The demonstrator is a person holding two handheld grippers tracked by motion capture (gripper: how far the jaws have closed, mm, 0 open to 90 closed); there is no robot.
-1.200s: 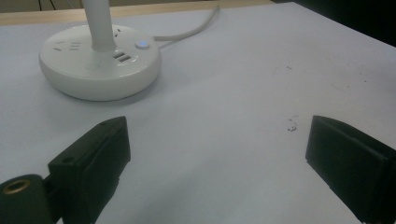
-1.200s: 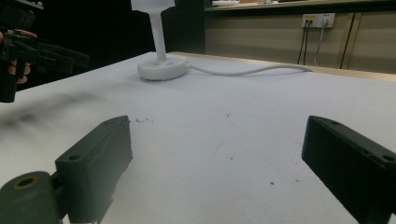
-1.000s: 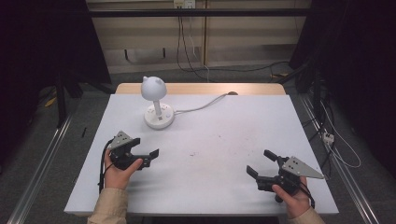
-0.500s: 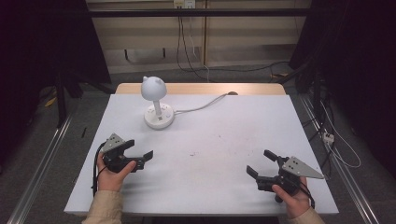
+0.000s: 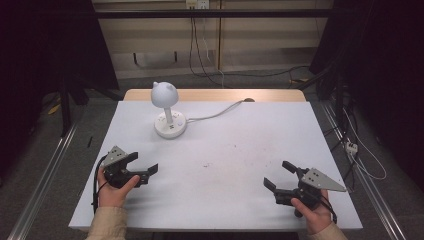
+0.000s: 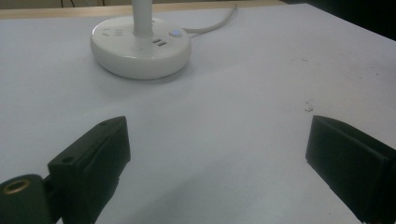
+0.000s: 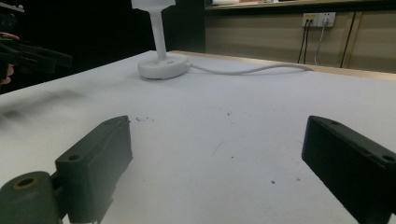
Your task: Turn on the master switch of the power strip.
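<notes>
A white desk lamp [image 5: 169, 112] with a round head stands on its round base at the table's far left; its base [image 6: 140, 46] with sockets and a button lies ahead in the left gripper view. My left gripper [image 5: 144, 162] hovers open over the near left of the white table [image 5: 250, 150], its jaws wide apart [image 6: 217, 135] with nothing between them. Near the front right, my right gripper [image 5: 276, 173] is open too and holds nothing [image 7: 217, 140]. In its view, the lamp base [image 7: 163, 67] shows far off and the left gripper [image 7: 37, 53] at the left edge.
The lamp's white cord [image 5: 215, 114] runs from the base to the table's far edge, where a wooden strip [image 5: 215, 95] shows. Small dark specks mark the tabletop's middle. Metal rails and loose cables [image 5: 360, 155] lie on the floor on both sides.
My left gripper has drawn back a little toward the near left of the table. The right gripper and the lamp have stayed put.
</notes>
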